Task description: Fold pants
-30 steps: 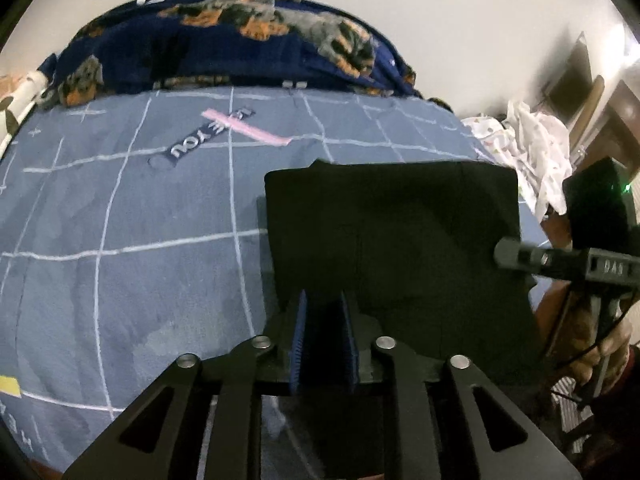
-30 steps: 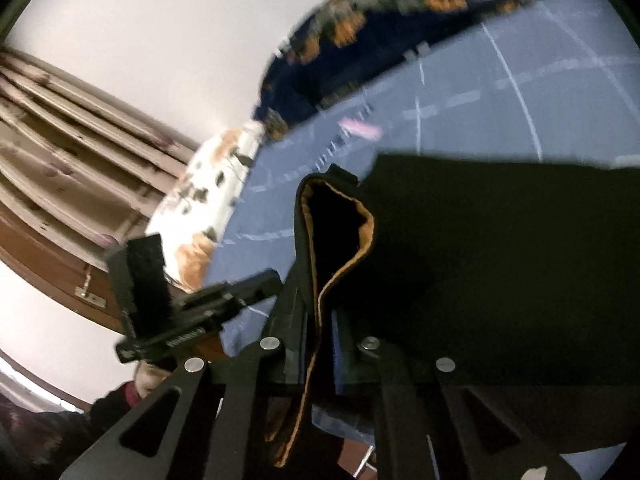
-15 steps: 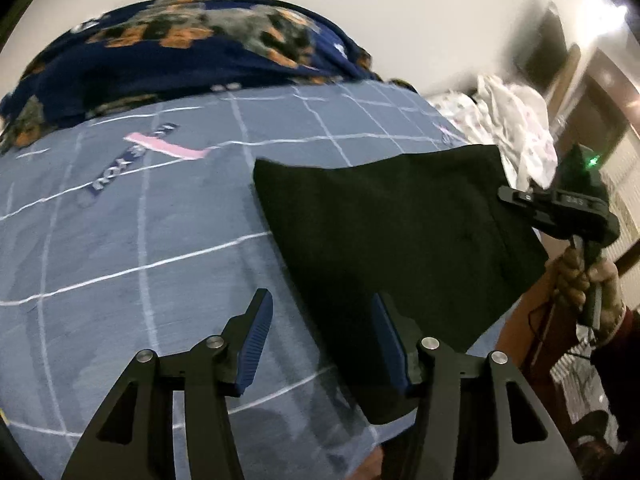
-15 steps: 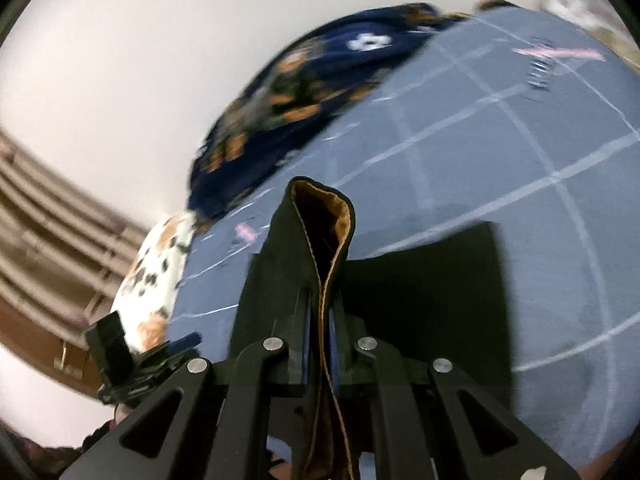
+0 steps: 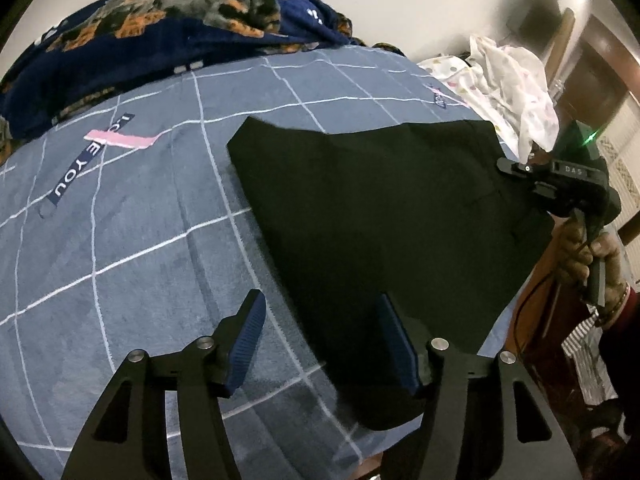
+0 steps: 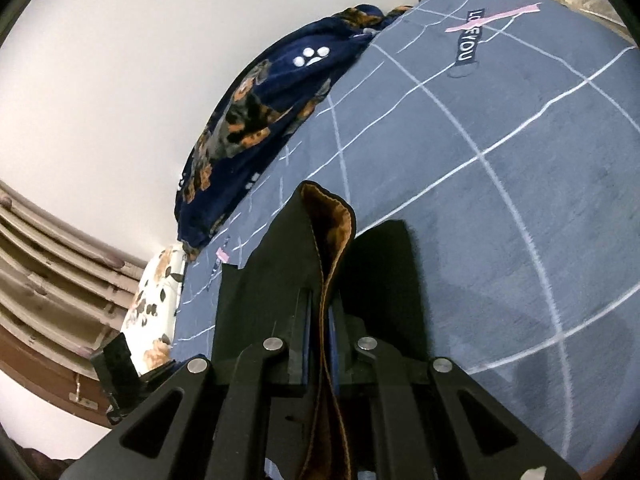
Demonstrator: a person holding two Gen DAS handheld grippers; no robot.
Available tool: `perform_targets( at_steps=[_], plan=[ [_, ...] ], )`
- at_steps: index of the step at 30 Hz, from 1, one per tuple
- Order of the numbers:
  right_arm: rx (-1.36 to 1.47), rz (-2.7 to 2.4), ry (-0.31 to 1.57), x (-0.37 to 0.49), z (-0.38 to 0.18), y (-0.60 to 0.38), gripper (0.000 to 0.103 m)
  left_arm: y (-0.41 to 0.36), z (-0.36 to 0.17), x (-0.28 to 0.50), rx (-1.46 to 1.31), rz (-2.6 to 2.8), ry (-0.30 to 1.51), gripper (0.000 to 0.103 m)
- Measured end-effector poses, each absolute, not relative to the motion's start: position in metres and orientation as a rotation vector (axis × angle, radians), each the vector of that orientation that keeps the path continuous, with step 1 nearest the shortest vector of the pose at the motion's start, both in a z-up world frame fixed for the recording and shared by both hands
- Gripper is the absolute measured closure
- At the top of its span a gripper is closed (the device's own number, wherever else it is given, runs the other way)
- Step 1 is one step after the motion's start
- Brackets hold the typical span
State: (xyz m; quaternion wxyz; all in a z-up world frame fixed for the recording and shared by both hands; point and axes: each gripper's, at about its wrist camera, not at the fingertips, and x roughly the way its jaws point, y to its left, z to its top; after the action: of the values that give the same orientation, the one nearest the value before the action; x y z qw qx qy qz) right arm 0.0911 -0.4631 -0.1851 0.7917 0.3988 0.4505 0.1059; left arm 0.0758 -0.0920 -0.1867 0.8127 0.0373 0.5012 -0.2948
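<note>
The black pants lie folded on the grey-blue checked bed cover, reaching to its near right edge. My left gripper is open and empty just above the pants' near edge, its right finger over the cloth. My right gripper is shut on the pants' waistband, whose orange-brown lining shows, and holds that edge raised off the bed. The right gripper also shows in the left wrist view at the pants' right side.
A dark blue dog-print blanket is heaped along the far edge by the white wall. White dotted clothes lie at the right. A floral pillow and a wooden headboard sit at the bed's other end.
My left gripper has let go of the pants, opened and drawn back. My right gripper stays shut on the waistband and has swung with it over the bed.
</note>
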Motion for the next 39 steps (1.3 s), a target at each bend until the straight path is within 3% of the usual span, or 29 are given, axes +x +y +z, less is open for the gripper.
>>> perform_targets(
  at_steps=[12, 19, 27, 35, 39],
  plan=[
    [0.88, 0.213, 1.004, 0.089, -0.211, -0.477, 0.095, -0.097, -0.204, 0.084, 0.046, -0.623, 1.113, 0.042],
    [1.032, 0.209, 0.832, 0.042, -0.169, -0.505, 0.089, -0.099, -0.205, 0.085, 0.058, -0.62, 1.11, 0.041],
    [1.123, 0.229, 0.961, -0.017, -0.181, -0.477, 0.088, -0.104, -0.206, 0.08, 0.039, -0.633, 1.122, 0.041],
    [1.208, 0.197, 0.978, -0.01, -0.203, -0.484, 0.087, -0.105, -0.201, 0.076, 0.048, -0.624, 1.111, 0.04],
    [1.229, 0.21, 0.971, -0.004, -0.203, -0.485, 0.08, -0.101, -0.2, 0.075, 0.029, -0.618, 1.115, 0.04]
  ],
)
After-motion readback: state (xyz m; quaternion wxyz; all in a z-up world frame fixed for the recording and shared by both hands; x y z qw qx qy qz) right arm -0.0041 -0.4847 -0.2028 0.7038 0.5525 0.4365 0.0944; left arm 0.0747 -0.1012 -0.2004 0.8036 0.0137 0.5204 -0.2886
